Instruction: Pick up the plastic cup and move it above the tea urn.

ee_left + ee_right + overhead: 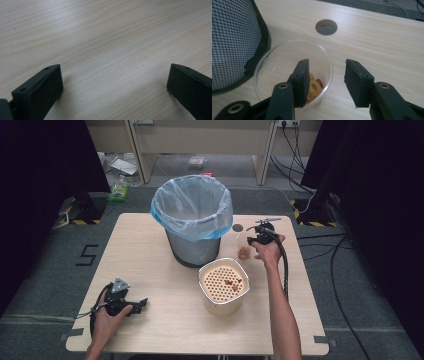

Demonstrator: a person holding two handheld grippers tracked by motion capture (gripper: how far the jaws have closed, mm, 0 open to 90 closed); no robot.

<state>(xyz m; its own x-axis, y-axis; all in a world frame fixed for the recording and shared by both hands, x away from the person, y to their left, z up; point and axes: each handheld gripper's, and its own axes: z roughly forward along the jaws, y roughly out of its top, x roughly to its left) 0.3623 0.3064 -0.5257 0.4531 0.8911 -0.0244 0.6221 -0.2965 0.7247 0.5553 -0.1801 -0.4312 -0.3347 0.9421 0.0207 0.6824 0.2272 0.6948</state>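
**Two tools over a pale wooden counter, one jaw inside a clear cup**

Grey carpet and dark curtains surround the pale wooden counter (150, 255), which carries everything, with black cables trailing across the floor at the right. Largest on it is the grey mesh waste bin lined with a pale blue plastic bag (192, 217), standing upright toward the far middle. Near it, toward the person, sits the cream square container with a perforated insert (224, 285); a few small brown bits lie on the insert. Just beyond that container and beside the bin's right flank stands the small clear plastic cup (292, 75), upright, with orange and tan snack pieces (315, 86) at its bottom. A round grey cable hole (326, 27) is cut in the counter just past the cup.

The right tool (326, 82) is held over the cup with its jaws moderately apart: in the right gripper view one jaw reaches down inside the cup and the other hangs outside the rim, so the cup wall lies between them, not pinched. The right hand (267, 251) grips it from behind.

The left tool (113, 82) rests low at the near left of the counter in the left hand (107, 317), jaws spread wide over bare wood.
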